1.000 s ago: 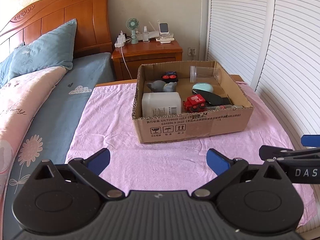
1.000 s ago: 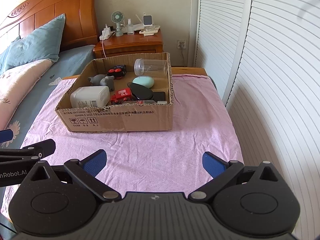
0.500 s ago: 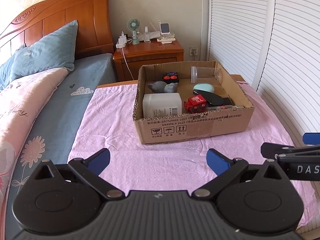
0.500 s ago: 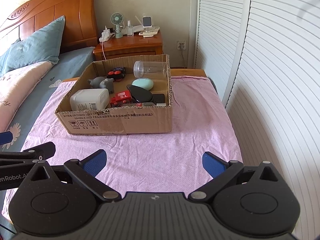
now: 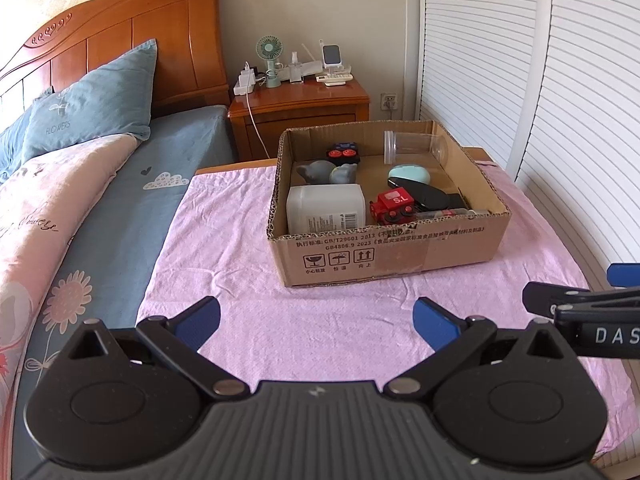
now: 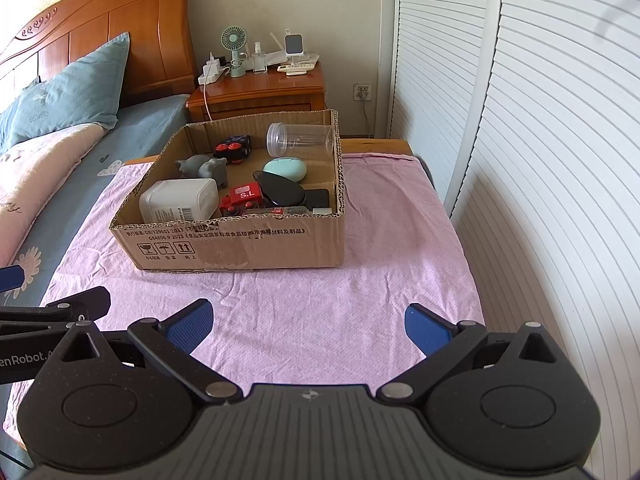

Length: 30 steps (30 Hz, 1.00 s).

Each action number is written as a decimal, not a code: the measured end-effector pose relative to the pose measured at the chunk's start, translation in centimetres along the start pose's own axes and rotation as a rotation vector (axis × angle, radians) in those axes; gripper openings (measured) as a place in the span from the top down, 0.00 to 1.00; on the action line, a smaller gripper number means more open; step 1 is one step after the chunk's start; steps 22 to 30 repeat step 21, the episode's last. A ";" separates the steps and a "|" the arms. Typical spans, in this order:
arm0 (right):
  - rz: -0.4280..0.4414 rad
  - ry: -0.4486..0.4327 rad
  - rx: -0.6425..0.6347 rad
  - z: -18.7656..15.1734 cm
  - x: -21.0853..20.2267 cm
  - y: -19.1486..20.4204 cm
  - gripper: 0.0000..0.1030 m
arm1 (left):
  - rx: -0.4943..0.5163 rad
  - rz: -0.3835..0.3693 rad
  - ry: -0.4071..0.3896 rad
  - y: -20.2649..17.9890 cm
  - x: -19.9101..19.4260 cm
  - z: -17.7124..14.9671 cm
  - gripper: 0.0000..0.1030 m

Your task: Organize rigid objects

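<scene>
An open cardboard box (image 5: pixel 384 252) (image 6: pixel 240 246) stands on a table with a pink cloth (image 5: pixel 320 320) (image 6: pixel 312 300). Inside lie a white bottle (image 5: pixel 326 208) (image 6: pixel 180 202), a red toy train (image 5: pixel 394 204) (image 6: pixel 242 198), a grey toy animal (image 5: pixel 328 172), a clear jar (image 5: pixel 414 146) (image 6: pixel 300 138), a mint case (image 5: pixel 410 174) (image 6: pixel 285 169), a black object (image 5: pixel 428 196) and a black-red toy (image 5: pixel 342 154). My left gripper (image 5: pixel 318 322) is open and empty in front of the box. My right gripper (image 6: pixel 308 326) is open and empty beside it.
A bed (image 5: pixel 80 208) with blue pillows lies to the left. A wooden nightstand (image 5: pixel 300 116) with a fan and chargers stands behind the table. White louvred doors (image 6: pixel 540 140) run along the right.
Both grippers have drawn back and lifted slightly, so the box appears a little farther off. Both stay open and empty.
</scene>
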State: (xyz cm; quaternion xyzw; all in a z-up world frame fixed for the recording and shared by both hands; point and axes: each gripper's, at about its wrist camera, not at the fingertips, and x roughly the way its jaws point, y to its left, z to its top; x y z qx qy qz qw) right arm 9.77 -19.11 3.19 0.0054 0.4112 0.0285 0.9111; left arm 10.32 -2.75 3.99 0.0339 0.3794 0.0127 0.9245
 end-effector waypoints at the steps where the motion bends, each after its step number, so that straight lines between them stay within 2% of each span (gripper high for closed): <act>1: -0.001 0.000 -0.001 0.0 0.0 0.0 0.00 | 0.000 0.000 0.000 0.0 0.0 0.0 0.01; 30: 0.001 -0.001 -0.003 -0.1 0.0 0.0 0.00 | -0.010 0.005 0.002 0.2 -0.3 -0.2 0.01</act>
